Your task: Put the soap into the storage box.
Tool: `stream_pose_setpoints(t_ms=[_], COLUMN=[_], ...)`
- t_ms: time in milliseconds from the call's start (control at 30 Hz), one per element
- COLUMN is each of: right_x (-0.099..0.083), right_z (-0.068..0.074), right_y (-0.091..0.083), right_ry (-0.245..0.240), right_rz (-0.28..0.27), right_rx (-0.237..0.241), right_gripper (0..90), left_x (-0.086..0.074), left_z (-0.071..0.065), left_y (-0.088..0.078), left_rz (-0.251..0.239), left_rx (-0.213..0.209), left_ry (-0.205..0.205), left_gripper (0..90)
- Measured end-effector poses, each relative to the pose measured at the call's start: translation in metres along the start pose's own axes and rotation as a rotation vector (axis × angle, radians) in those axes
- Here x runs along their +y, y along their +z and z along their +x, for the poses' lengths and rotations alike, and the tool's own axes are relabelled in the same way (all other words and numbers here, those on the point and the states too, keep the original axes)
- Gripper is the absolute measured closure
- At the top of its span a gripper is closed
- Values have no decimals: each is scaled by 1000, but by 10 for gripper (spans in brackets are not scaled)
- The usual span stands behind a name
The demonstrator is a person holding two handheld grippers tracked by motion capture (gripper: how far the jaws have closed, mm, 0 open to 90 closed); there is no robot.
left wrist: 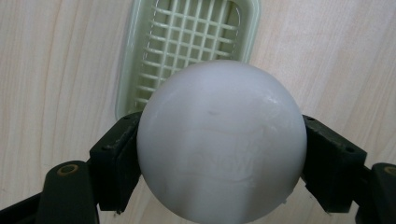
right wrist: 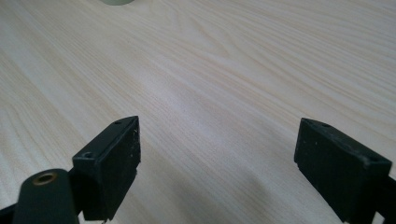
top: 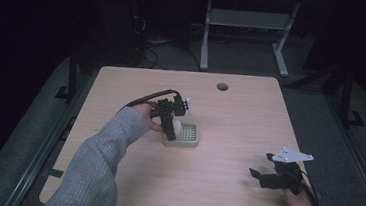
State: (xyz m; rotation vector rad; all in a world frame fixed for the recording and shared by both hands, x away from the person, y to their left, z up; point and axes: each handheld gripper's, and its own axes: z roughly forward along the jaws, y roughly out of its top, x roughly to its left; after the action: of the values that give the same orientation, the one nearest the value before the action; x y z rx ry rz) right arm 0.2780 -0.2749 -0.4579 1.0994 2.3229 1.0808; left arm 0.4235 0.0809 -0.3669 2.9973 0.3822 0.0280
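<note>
The white ball (left wrist: pixel 220 142) covers the near end of the pale green slotted tray (left wrist: pixel 140 60) in the left gripper view, and the tray's far rim runs off the top edge. The ball's own underside is cut by the bottom edge there. From the high view, the ball (top: pixel 176 127) is mostly tucked behind the left gripper (top: pixel 172 113), and whether it touches the tray (top: pixel 189 142) can't be told. In the right gripper view a sliver of the tray (right wrist: pixel 116 2) pokes in at the top edge. The faint raised lettering on the ball is too blurred to read.
</note>
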Motion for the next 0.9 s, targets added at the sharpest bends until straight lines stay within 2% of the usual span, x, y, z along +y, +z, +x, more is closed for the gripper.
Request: stream_pose_setpoints(t_ms=[433, 900], right_x=[0, 0], right_z=[0, 0], right_y=[0, 0], right_ry=[6, 3], right_rz=[-2, -4], right_rx=[-1, 1], right_gripper=[139, 140], left_x=[21, 29], left_z=[3, 10], left_y=[1, 17], left_rz=[-5, 14], left_rx=[8, 4], left_ry=[22, 19], left_gripper=[223, 223])
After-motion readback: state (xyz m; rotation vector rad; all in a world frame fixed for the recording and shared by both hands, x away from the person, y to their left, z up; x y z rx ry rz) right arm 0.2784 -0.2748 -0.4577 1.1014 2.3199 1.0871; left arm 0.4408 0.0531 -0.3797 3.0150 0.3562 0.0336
